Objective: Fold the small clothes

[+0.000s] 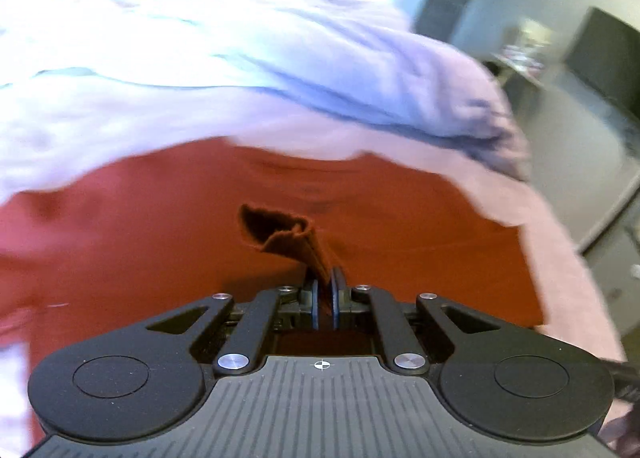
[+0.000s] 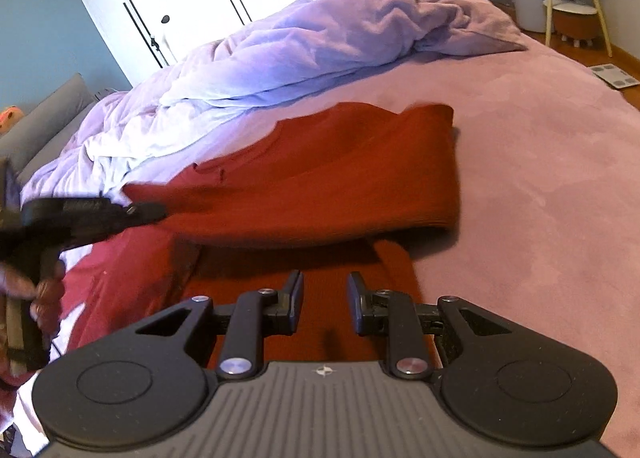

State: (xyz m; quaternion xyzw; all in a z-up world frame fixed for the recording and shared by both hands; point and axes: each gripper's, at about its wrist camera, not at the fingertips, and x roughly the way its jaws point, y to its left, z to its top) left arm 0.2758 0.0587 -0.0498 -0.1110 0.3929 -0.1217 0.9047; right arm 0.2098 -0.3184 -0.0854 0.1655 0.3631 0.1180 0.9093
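So the red garment (image 2: 328,177) is lying on the pink bed (image 2: 540,185), partly folded over itself, with its long axis running from the left side, near the crumpled duvet (image 2: 300,45), across to the right, where a blunt folded end points toward the open bedspread. The left gripper (image 1: 325,290) has its jaws pinched tight on a little tab of the red fabric, lifting that edge slightly off the layer below. In the right wrist view you can see it at the garment's left end, so that hand clearly owns that side. The right gripper (image 2: 323,302) has its jaws apart, holding nothing, hovering over the near strip of red cloth, with the folded band straight ahead of it. My guess is the next fold runs across that long axis, and the right hand is closer to the free end.
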